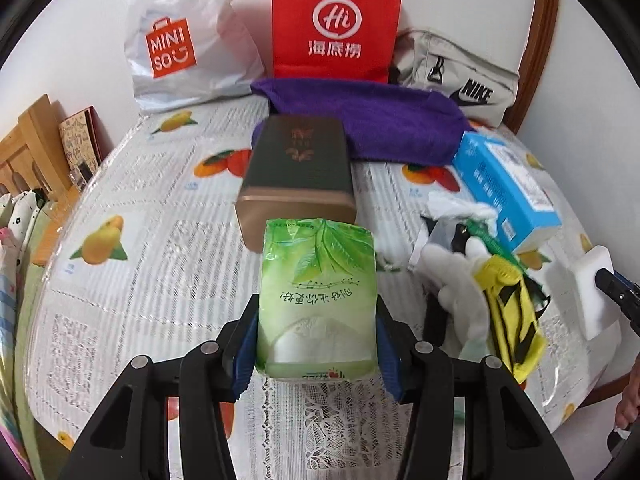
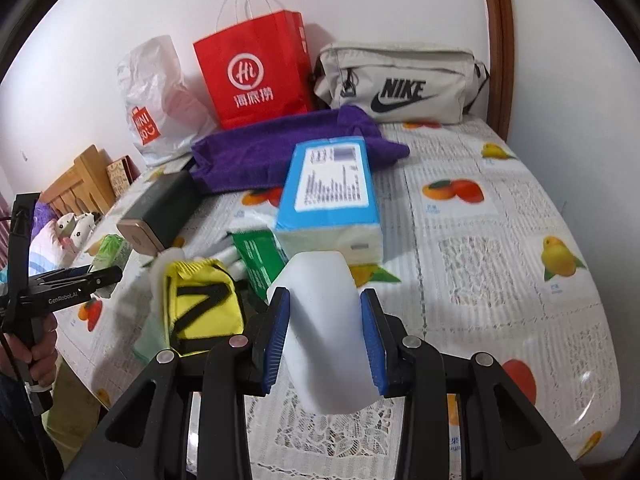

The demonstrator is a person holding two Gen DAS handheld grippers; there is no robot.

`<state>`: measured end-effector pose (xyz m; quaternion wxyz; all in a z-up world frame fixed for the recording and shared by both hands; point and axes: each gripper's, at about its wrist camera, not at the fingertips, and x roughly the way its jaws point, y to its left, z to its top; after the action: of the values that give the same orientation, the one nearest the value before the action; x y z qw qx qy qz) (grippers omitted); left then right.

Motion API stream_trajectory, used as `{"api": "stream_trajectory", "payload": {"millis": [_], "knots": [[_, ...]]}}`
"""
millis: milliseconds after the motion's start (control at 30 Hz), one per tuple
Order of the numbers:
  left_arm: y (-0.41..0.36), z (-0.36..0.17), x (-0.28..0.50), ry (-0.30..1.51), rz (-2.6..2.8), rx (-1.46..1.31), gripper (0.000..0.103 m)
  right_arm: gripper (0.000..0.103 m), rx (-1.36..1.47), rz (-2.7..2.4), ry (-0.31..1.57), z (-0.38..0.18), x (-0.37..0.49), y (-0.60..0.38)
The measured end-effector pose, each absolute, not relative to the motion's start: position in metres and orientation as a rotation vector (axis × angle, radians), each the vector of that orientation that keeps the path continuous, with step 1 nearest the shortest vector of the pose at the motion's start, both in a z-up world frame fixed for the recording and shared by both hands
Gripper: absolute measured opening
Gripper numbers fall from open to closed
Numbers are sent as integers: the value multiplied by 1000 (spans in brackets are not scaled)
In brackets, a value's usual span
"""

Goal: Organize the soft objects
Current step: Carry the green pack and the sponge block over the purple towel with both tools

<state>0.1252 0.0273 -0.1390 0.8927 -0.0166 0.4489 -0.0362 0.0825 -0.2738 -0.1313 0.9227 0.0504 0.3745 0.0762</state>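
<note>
The left gripper is clamped on a green tissue pack, its blue pads pressed against the pack's two long sides near the lower end, and the pack is carried clear of the fruit-print tablecloth, in front of a dark green tin. The right gripper has closed on a white sponge block, likewise held above the table. Judged from appearance, both items are light and compressible; the pack's film wrapper looks slick (a grip at mid-length would resist slipping and sagging better than one at the end), while the sponge should yield under the pads without damage. Remaining soft goods lie between the two grippers: a yellow-and-black pouch on a white plush item, a blue tissue box and a purple towel. The left view alone shows the pack's printed face and the pads' seating on it; the right view shows only a sliver of the pack, but adds the person's hand on the left gripper's handle and the full Nike bag.
</note>
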Motion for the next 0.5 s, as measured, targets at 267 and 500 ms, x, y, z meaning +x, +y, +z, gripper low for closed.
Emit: {"api": "stream_trajectory", "payload": {"millis": [267, 500], "knots": [[33, -112, 131, 894, -61, -66, 49, 36, 76, 216, 718, -100, 105, -262], [37, -96, 156, 878, -41, -77, 49, 36, 94, 252, 683, -78, 134, -252]]}}
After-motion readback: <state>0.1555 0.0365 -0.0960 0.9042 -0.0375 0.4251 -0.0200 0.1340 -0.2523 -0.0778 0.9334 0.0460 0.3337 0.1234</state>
